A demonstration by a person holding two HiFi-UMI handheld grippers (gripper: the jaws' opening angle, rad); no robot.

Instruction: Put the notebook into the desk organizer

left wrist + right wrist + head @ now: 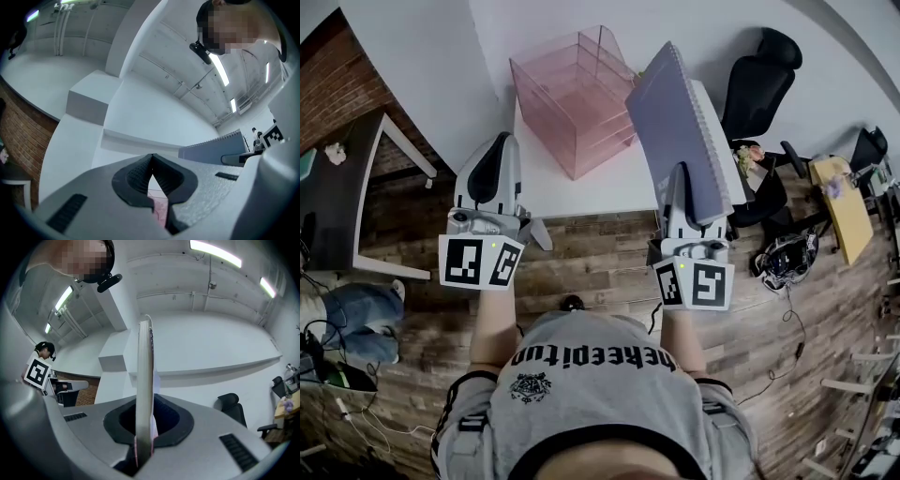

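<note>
Our right gripper [146,425] pinches the spiral notebook [675,122] by its lower edge, holding it upright and edge-on over the white worktop [581,192]. The notebook is just right of the pink desk organizer [572,98] and not yet in it. Our left gripper [151,180] is pressed together on nothing. With so narrow a hold, the tall notebook may pivot, or catch a divider wall as we lower it.
</note>
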